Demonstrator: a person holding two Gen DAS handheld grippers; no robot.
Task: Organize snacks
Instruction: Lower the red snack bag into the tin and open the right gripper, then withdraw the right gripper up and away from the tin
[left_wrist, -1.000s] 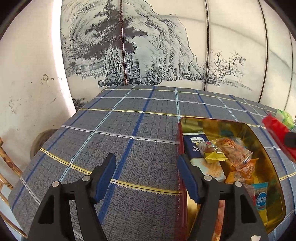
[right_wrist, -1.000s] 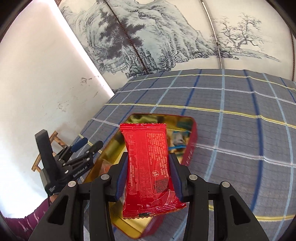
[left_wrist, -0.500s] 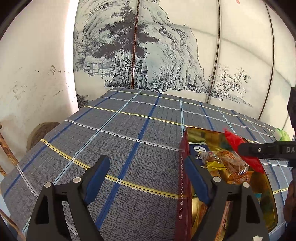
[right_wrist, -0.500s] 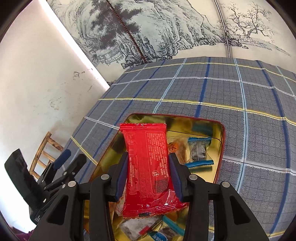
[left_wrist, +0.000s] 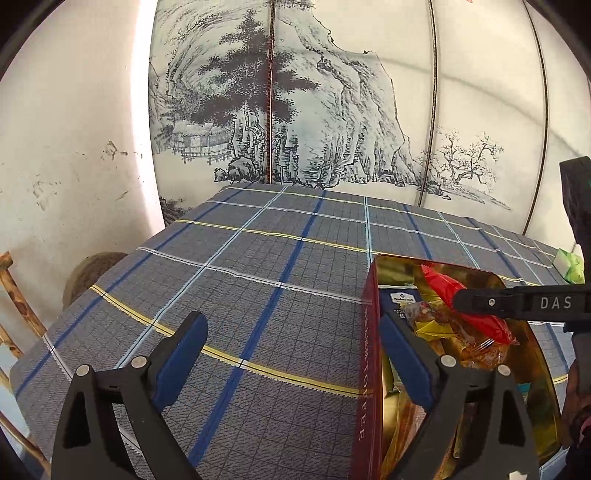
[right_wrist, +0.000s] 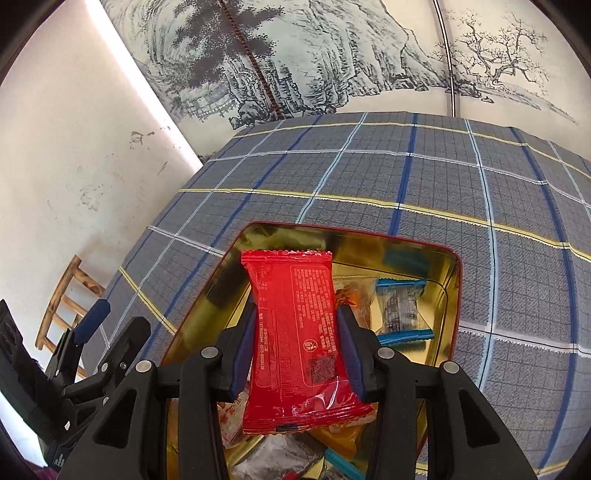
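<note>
Snacks mostly sit in the gold tin (right_wrist: 452, 284) w/ red rim, which lies on the checked tablecloth (right_wrist: 406, 177) straight ahead of and below the right gripper (right_wrist: 299, 354). That gripper is closed narrow on a red packet (right_wrist: 295, 332), pads pressing its two long edges, packet upright and hanging over the tin's near half, not yet touching the pile as far as I can tell. Beyond the packet, inside the tin, a blue-edged wrapper (right_wrist: 402, 314) and an orange one beside it; more wrappers below the fingers. Left gripper (left_wrist: 291, 354) is off to the tin's left side, jaws wide and just been opening, nothing between them but cloth; its right finger stands just by the tin's red wall (left_wrist: 369, 369), touching or not I can't tell. A green packet (left_wrist: 570, 264) lies on the cloth past the tin, far right. Step in hand, prob.: dropping the red packet in. Next move needs a small lowering, then letting go so it lands flat on the pile, clear of the rim. After that, likely the green one.
</note>
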